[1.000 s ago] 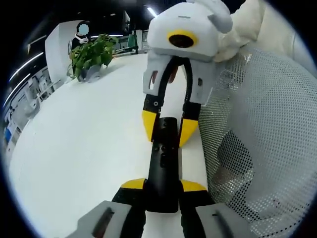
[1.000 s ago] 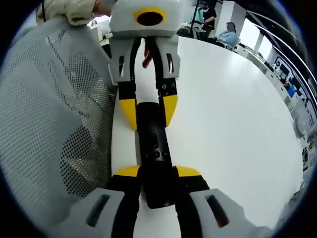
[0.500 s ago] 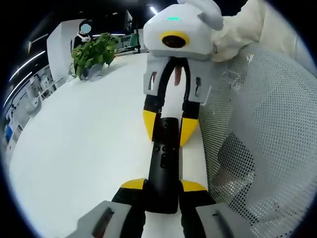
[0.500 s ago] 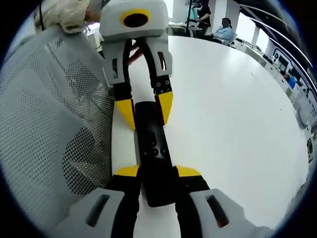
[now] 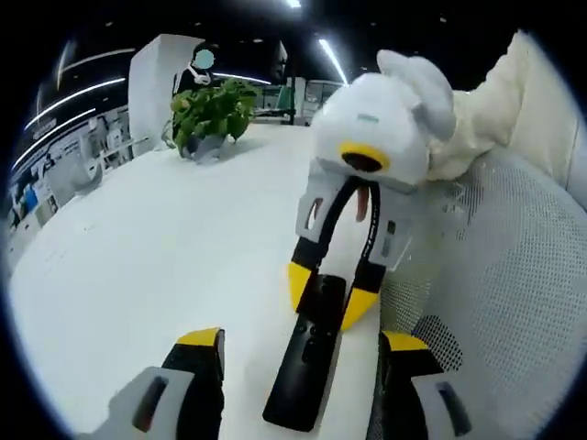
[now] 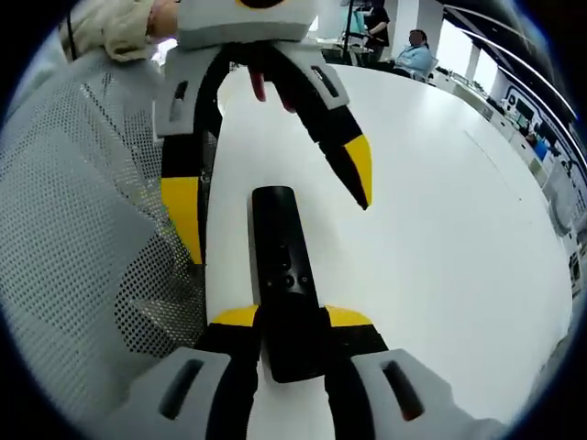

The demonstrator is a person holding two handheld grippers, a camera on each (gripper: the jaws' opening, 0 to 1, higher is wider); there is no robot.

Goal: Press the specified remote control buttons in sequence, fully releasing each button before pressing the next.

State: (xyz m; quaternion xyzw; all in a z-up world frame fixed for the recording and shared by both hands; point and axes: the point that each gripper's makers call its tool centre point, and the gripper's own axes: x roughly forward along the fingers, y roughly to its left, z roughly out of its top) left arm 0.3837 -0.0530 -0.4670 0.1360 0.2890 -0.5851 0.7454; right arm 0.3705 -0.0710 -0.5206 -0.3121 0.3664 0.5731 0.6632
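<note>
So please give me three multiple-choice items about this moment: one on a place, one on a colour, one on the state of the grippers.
1. Where does the potted plant stand?
A. at the far side of the white table
B. on the remote control
C. on the mesh chair back

2. What colour are the tips of the gripper jaws?
A. red
B. yellow
C. blue

3. Which gripper is shut on the black remote control?
A. the left gripper
B. the right gripper
C. neither

Answers: 1 A, the left gripper view shows the plant far across the table. 2 B, the tips are yellow in both views. 3 B, the right gripper's jaws clamp one end of the remote control, while the left gripper's jaws stand wide apart on either side of it.
</note>
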